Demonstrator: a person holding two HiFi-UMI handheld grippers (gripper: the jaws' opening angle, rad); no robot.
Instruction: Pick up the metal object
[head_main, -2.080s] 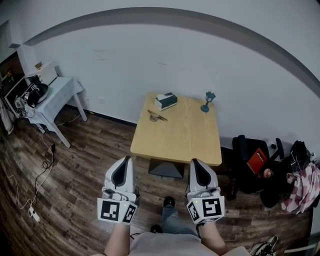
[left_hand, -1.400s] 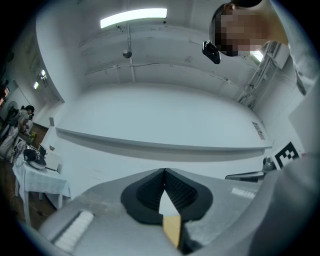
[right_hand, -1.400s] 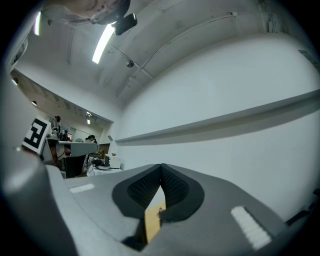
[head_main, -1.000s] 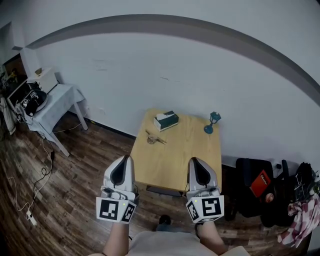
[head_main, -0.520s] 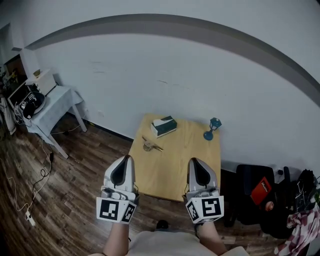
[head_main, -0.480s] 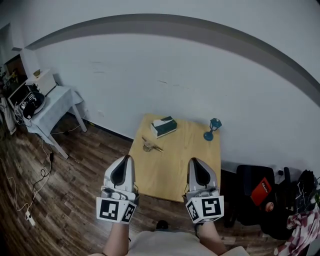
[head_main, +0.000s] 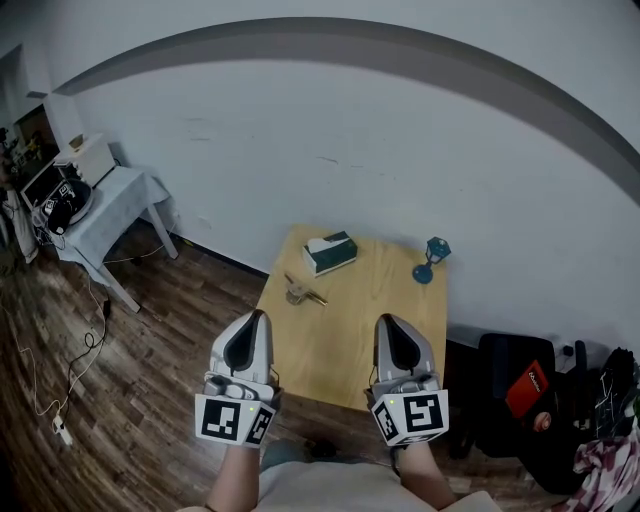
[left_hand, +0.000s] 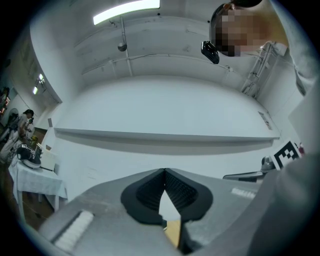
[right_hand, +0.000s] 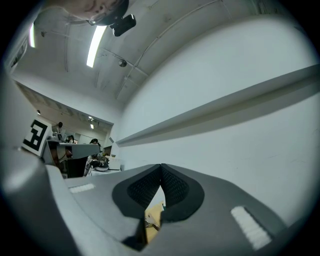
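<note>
The metal object (head_main: 298, 292), a small brass-and-steel piece, lies on the left part of the wooden table (head_main: 350, 335). Both grippers are held side by side over the table's near edge, well short of the object. My left gripper (head_main: 257, 316) is shut with nothing in it, its fingertips meeting in the left gripper view (left_hand: 164, 171). My right gripper (head_main: 386, 321) is likewise shut and holds nothing (right_hand: 161, 166). Below its closed pads, the right gripper view shows a sliver of table with the metal object (right_hand: 152, 224).
A teal-topped tissue box (head_main: 331, 252) and a small blue lantern-like ornament (head_main: 430, 260) stand at the table's far side by the white wall. A white side table (head_main: 112, 197) stands at the left and a black chair (head_main: 515, 385) at the right. Cables (head_main: 60, 400) trail over the wooden floor.
The table has drawn nearer in the head view. Both shut grippers now overlap its near edge, where before they hung over the floor in front of it.
</note>
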